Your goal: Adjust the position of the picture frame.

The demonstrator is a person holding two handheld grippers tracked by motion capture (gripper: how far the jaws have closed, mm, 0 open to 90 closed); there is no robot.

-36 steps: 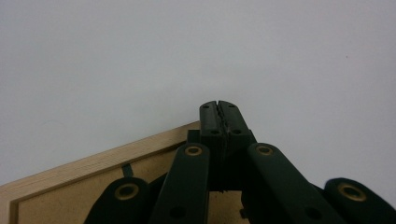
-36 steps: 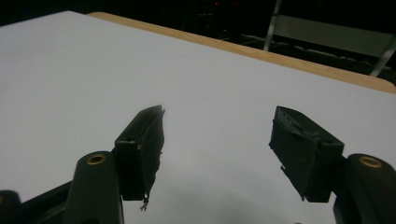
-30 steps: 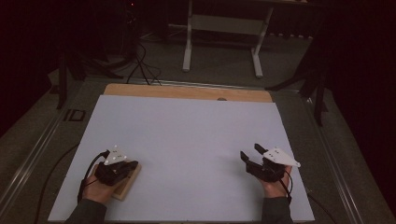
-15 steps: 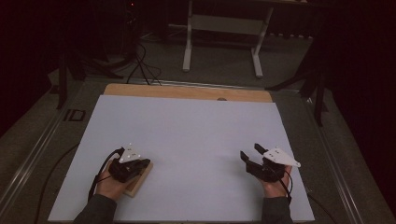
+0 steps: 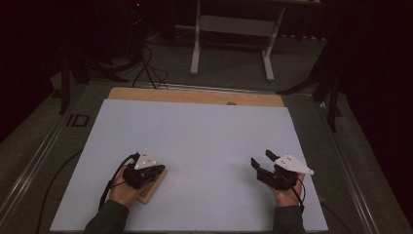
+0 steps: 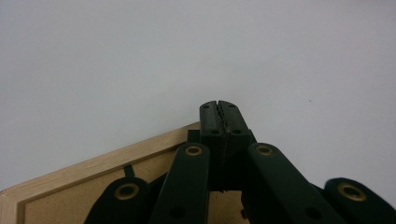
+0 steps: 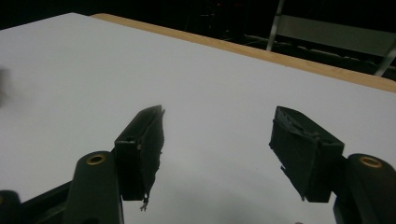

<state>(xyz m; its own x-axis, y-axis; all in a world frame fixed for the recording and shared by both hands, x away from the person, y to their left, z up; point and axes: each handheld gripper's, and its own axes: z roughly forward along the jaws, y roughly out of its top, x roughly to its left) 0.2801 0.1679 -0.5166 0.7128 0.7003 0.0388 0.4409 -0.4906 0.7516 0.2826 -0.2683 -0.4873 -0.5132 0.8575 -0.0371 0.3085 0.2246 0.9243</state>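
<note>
Two tools over the white desk (image 5: 204, 141): left tool (image 5: 155, 171) clenched empty above the wooden board (image 5: 152, 187); right tool (image 5: 260, 163) released, jaws spread wide.

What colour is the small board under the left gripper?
Light tan wood: the small board has a pale raised edge, clearest in the left gripper view.

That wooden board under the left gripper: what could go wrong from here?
The left gripper rests shut on the wooden board, nothing between its jaws, so the board may slide unevenly across the white sheet or slip out from under. The board lies near the sheet's front edge and might go over it. The right gripper, open, is too far away to steady it.
</note>
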